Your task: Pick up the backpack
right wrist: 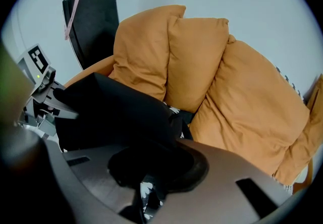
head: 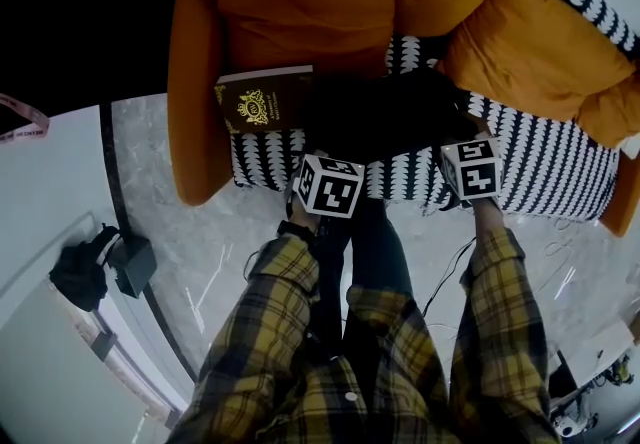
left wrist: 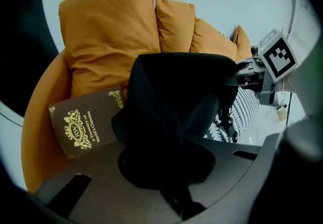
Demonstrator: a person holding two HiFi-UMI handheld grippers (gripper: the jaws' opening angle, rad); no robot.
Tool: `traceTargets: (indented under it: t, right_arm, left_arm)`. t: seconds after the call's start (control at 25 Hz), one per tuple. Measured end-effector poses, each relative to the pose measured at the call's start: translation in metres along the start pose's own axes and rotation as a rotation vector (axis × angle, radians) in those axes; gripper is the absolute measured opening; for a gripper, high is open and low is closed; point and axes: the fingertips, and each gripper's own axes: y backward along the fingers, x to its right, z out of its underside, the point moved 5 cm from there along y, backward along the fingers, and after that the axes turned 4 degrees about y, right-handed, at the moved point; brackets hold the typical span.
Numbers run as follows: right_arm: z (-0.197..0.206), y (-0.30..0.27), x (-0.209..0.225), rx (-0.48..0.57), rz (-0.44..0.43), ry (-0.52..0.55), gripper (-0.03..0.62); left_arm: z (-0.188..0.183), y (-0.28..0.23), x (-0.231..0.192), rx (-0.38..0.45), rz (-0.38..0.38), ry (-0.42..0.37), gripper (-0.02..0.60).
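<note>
Black fabric of the backpack [left wrist: 176, 102] fills the middle of the left gripper view and bunches down into the left gripper [left wrist: 177, 195], whose jaws are nearly together with the cloth pinched between them. The right gripper [right wrist: 147, 187] reads the same in its own view, closed to a narrow gap on a fold of the same bag. Each takes one upper corner, I judge so that the load will hang evenly between two hands instead of swinging from one side. As far as I can tell, the backpack stands on the black-and-white patterned seat [head: 560, 172] of an orange sofa [head: 195, 122], in front of the orange cushions [right wrist: 197, 56], with a brown book [left wrist: 83, 127] just beside it. The head view gives the layout (both grippers side by side at the seat's front edge, plaid sleeves [head: 290, 312] behind them) but hides the jaws; only the gripper views show the pinch. The book's gilt cover is plain in the left gripper view and absent from the right gripper view, which instead shows the cushions running along the sofa.
</note>
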Motion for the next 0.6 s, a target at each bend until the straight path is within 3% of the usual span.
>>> traceTargets:
  t: [0.6]
  right_arm:
    - [-0.002, 0.019, -0.005, 0.047, -0.004, 0.017, 0.060]
  left_arm:
    - [0.002, 0.014, 0.002, 0.036, -0.018, 0.027, 0.041]
